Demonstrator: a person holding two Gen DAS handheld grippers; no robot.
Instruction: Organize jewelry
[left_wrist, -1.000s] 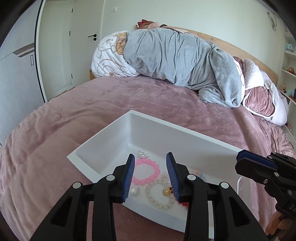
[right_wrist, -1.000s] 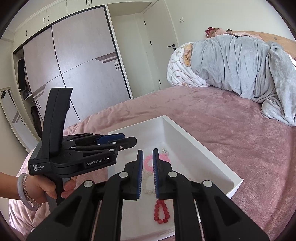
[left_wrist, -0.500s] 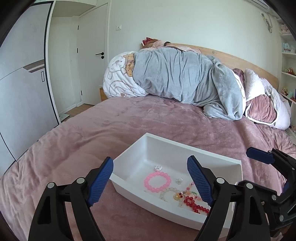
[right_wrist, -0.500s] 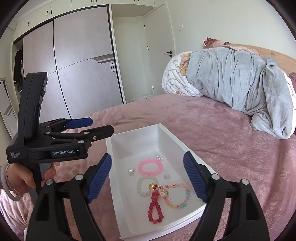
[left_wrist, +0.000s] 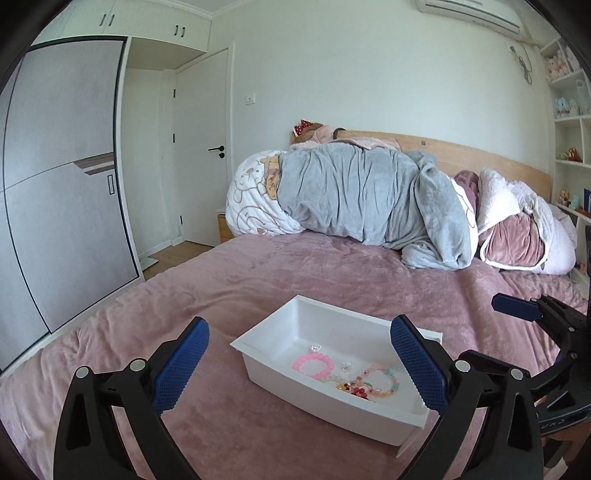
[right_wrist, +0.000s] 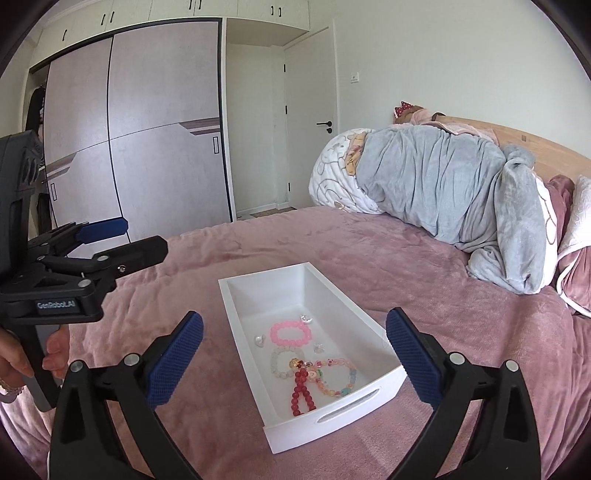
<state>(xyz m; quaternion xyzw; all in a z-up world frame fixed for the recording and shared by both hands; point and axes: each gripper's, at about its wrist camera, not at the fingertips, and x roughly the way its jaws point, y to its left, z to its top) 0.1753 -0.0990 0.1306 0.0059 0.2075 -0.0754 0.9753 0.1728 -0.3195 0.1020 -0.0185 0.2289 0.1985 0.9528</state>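
Jewelry sits loose in the white tray (right_wrist: 373, 332) on the pink bed (right_wrist: 461, 306), low in the frame's middle, with the red bracelet (right_wrist: 303, 391) overlapping the multicolored bracelet (right_wrist: 336, 376) and the clear bracelet (right_wrist: 284, 363), so a pinch there would likely lift several at once or tip the light tray on the soft cover. Both the left gripper (left_wrist: 299, 373) and the right gripper (right_wrist: 293, 358) have just been opening and stand wide, nothing between their jaws. Only the right wrist view shows the pearl piece (right_wrist: 259, 340) beside the pink bracelet (right_wrist: 290, 333) and the hand (right_wrist: 22, 358) at lower left.
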